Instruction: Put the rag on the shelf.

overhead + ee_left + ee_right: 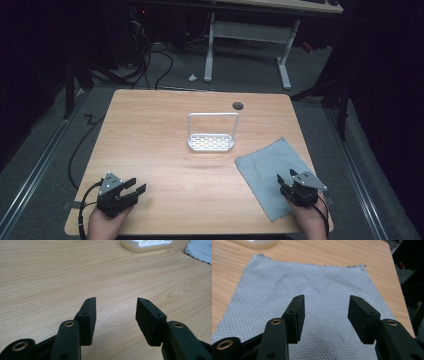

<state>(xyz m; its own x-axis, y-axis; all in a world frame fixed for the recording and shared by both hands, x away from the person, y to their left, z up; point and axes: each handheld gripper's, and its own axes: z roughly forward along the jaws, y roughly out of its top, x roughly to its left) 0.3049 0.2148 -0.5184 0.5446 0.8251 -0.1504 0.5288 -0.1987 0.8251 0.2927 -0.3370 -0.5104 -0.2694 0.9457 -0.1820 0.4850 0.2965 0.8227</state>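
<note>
One grey cloth (272, 172), one white rack (211, 134), two claws parked on the table (150, 125).

The cloth lies flat at about 4 o'clock on the table, long axis running 11 to 5. The right claw (291, 176) hovers over its near end, jaws apart, nothing between them. The left claw (136, 186) sits at 8 o'clock, jaws apart too, over bare wood.

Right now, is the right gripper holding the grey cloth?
No, the right gripper hangs over the grey cloth with its jaws apart and nothing between them.
</note>
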